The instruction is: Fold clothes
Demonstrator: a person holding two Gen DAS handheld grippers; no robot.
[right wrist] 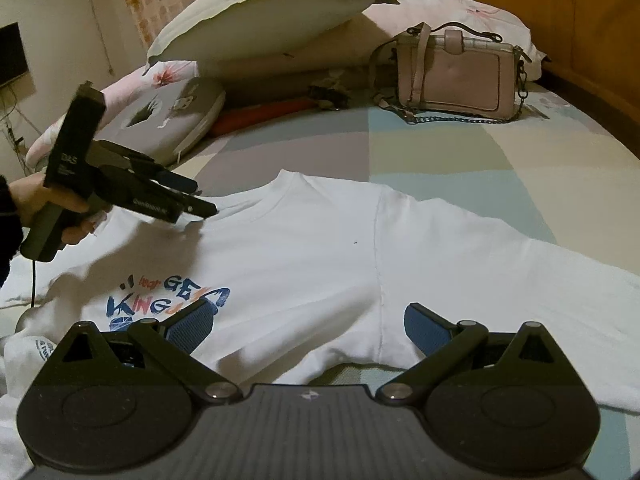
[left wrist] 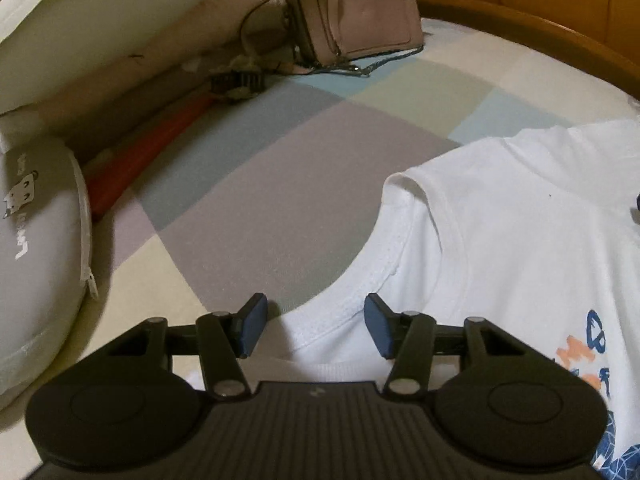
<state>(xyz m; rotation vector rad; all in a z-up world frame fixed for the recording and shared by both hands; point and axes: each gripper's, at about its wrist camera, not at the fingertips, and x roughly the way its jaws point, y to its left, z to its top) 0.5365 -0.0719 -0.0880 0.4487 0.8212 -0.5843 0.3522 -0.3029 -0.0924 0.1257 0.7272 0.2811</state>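
- A white T-shirt (right wrist: pixel 320 248) lies spread flat on the bed (right wrist: pixel 440 148), printed side up, its collar toward the pillows and the handbag.
- My left gripper (left wrist: pixel 314 326) points down at the shirt's collar (left wrist: pixel 360 300). Its jaws stand partly spread, with the ribbed collar edge lying in the gap between the two blue pads (left wrist: pixel 378 326); the pads do not press on the cloth.
- From the right wrist view, that same left gripper (right wrist: pixel 200 200) comes in from the left side of the shirt, held in my left hand (right wrist: pixel 44 208), its tips right at the neckline.
- My right gripper (right wrist: pixel 308 330) sits low over the shirt's near edge, close to the seam where the sleeve (right wrist: pixel 500 264) meets the body. Its jaws are spread wide, and the white cloth shows between them without being pinched.
- The coloured print (right wrist: pixel 168 296) lies just to the left of my right jaws, partly hidden behind the left blue pad.
- Beyond the shirt, well apart from both grippers, a pink handbag (right wrist: pixel 460 80) with a chain stands on the checked bedsheet.
- A cream pillow (right wrist: pixel 260 20) leans at the head of the bed, and a grey cushion (right wrist: pixel 168 116) lies to the left of it.
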